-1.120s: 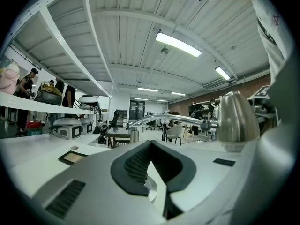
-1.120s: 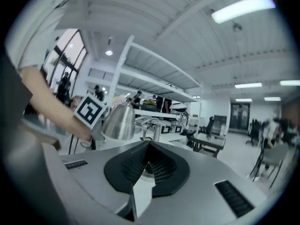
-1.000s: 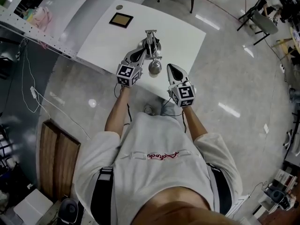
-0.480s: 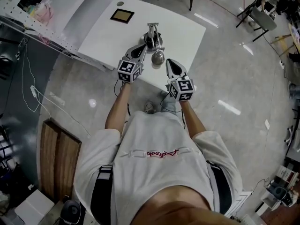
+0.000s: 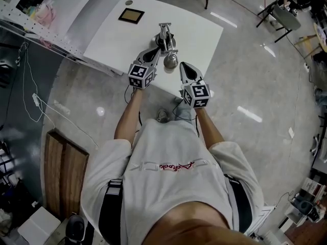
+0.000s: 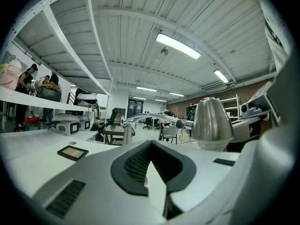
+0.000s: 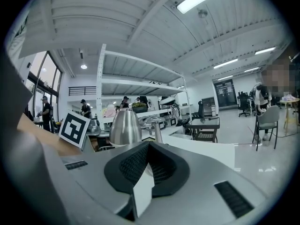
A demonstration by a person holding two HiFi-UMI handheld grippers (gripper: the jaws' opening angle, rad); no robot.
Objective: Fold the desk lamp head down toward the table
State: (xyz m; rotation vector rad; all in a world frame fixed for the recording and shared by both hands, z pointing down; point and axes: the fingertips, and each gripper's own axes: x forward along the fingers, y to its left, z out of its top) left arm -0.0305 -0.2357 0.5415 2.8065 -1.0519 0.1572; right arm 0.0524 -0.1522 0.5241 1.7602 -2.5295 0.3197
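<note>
Desk lamp [image 5: 165, 34] on white bench [image 5: 202, 32], nr front edge. Metal head [image 5: 170, 61] hangs mouth-down btwn both grippers. L gripper [image 5: 156, 50]: jaws pressed together, empty, beside lamp arm (contact unclear). R gripper [image 5: 182, 66]: jaws together too, empty, just right of head.

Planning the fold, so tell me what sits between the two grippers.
In the head view, the metal lamp head sits between the left gripper and the right gripper. Both are shut and empty.

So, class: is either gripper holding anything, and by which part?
Nothing is held: the left gripper and right gripper have fingers together, empty; the lamp head sits between them.
</note>
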